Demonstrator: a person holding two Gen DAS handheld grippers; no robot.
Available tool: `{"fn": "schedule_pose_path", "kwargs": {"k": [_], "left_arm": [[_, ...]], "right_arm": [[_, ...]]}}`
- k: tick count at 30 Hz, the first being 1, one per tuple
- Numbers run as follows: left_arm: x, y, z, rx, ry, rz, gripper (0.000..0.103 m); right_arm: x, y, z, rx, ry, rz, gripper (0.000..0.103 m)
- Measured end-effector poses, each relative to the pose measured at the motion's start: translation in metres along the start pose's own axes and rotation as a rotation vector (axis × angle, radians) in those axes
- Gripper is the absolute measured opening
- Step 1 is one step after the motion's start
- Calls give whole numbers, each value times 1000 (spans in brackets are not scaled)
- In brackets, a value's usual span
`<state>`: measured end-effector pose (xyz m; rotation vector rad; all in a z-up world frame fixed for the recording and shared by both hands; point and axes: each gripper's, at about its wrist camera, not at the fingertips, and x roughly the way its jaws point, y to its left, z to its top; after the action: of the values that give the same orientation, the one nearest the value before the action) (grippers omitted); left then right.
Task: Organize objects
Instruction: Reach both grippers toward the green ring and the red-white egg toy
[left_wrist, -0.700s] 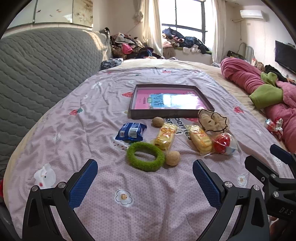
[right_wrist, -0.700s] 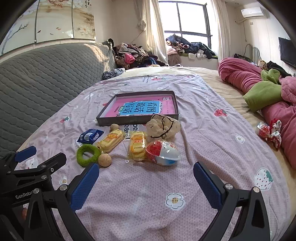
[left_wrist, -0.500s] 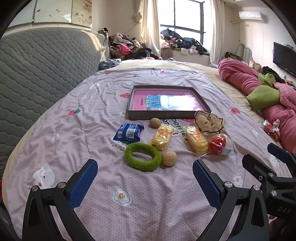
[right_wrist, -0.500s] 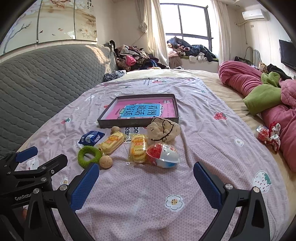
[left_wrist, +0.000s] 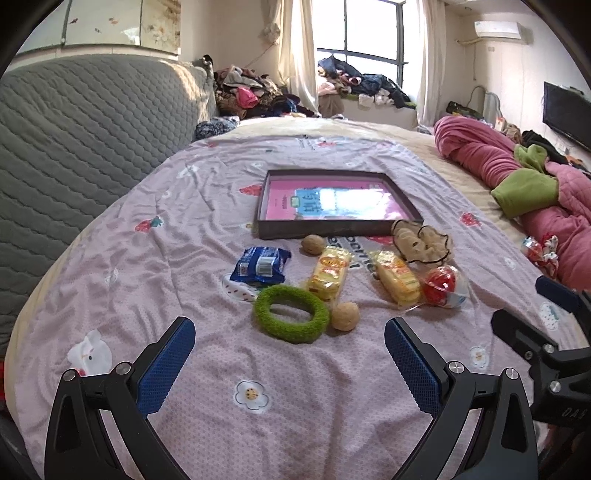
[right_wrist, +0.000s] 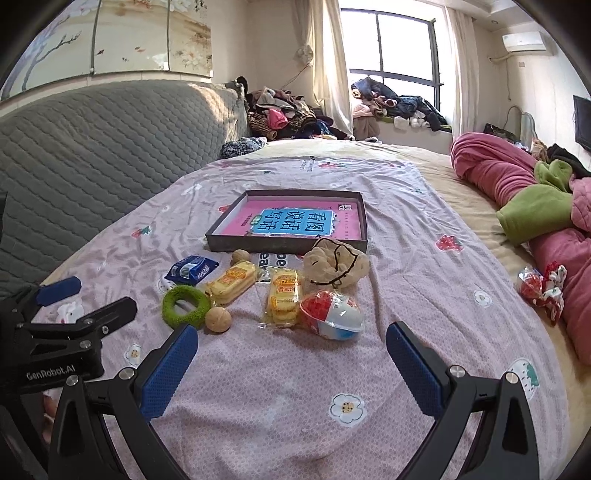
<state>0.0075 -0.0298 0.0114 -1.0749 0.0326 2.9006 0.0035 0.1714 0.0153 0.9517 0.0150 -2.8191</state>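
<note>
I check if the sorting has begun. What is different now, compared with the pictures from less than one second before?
Almost nothing. Both views shift slightly, so both hands moved a little; nothing was gripped or released. The left gripper and right gripper stay wide open and empty. The green ring, snacks and walnuts lie as before in front of the tray.

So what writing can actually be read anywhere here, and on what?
"GenRobot.AI": on the black left gripper.
"看图说话": upside down on the pink book in the dark shallow box.
"DAS": on the black right gripper.
Blue snack packet, yellow biscuit packs: too blurred.
</note>
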Motion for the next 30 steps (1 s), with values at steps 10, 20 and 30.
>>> {"fn": "schedule_pose_path", "kwargs": {"k": [10,20,30], "left_arm": [[44,17,-3,-17,82,18,102],[80,23,-5,-22,146,36,102],[123,42,2,-115,251,47,102]], "right_arm": [[44,-5,0,-83,115,-10,103],[68,-20,-1,-96,155,-38,103],[93,-27,4,-91,182,-77,103]]}}
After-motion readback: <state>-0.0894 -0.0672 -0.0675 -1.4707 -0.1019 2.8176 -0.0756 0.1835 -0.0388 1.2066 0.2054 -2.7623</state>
